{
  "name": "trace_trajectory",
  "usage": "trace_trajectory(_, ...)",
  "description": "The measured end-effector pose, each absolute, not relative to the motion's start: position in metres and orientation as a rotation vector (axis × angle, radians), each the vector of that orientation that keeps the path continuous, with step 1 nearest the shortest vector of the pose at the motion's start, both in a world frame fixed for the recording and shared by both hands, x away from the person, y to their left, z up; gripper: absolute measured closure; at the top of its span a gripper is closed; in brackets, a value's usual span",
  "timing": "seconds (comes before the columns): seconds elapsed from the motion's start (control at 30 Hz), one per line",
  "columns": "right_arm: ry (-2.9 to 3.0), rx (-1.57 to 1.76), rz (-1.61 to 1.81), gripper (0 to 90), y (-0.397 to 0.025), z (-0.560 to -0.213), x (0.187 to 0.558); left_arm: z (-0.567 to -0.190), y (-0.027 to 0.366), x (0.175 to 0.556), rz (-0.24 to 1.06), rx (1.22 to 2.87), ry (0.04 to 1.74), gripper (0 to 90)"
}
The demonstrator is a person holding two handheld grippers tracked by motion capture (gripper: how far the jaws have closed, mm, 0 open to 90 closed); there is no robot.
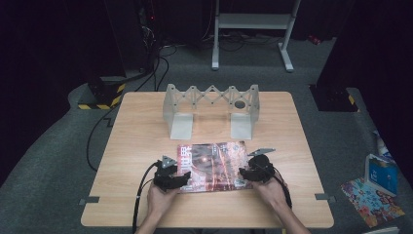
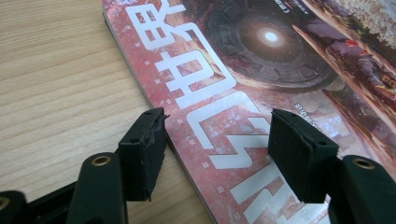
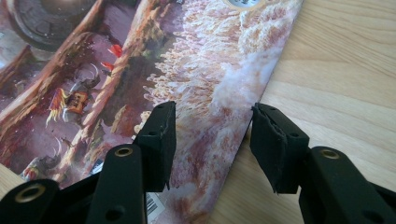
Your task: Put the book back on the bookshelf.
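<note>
A magazine with a reddish cover lies flat on the wooden table, near the front edge. My left gripper is open at its left edge; in the left gripper view the jaws straddle the magazine's spine, one pad on the wood side, one over the cover. My right gripper is open at the right edge; in the right gripper view its jaws stand either side of the magazine's edge, one over the cover, one over the bare wood. Nothing is held.
A grey expandable rack stands upright at the back middle of the table. Off the table, on the carpet at right, lie a blue box and a patterned book. A white frame stands behind.
</note>
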State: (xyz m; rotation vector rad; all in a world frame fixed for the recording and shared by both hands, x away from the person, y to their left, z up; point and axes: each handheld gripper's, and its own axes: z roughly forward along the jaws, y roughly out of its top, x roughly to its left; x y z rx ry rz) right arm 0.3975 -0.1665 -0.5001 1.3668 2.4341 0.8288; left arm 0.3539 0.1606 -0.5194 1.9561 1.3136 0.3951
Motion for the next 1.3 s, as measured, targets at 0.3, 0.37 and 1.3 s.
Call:
trace_trajectory(0.3, 2.497, 1.515, 0.608, 51.9, -0.17, -0.482, 0.413, -0.523, 0.148, 0.345, 0.409, 1.957, 1.25, 37.4)
trace_trajectory(0.37, 2.504, 1.558, 0.559, 51.9, -0.171, -0.48, 0.416, -0.524, 0.148, 0.343, 0.412, 1.947, 1.249, 37.3)
trace_trajectory(1.3, 2.605, 1.897, 0.31, 51.5, -0.174, -0.48, 0.436, -0.531, 0.145, 0.336, 0.461, 1.897, 1.215, 33.1)
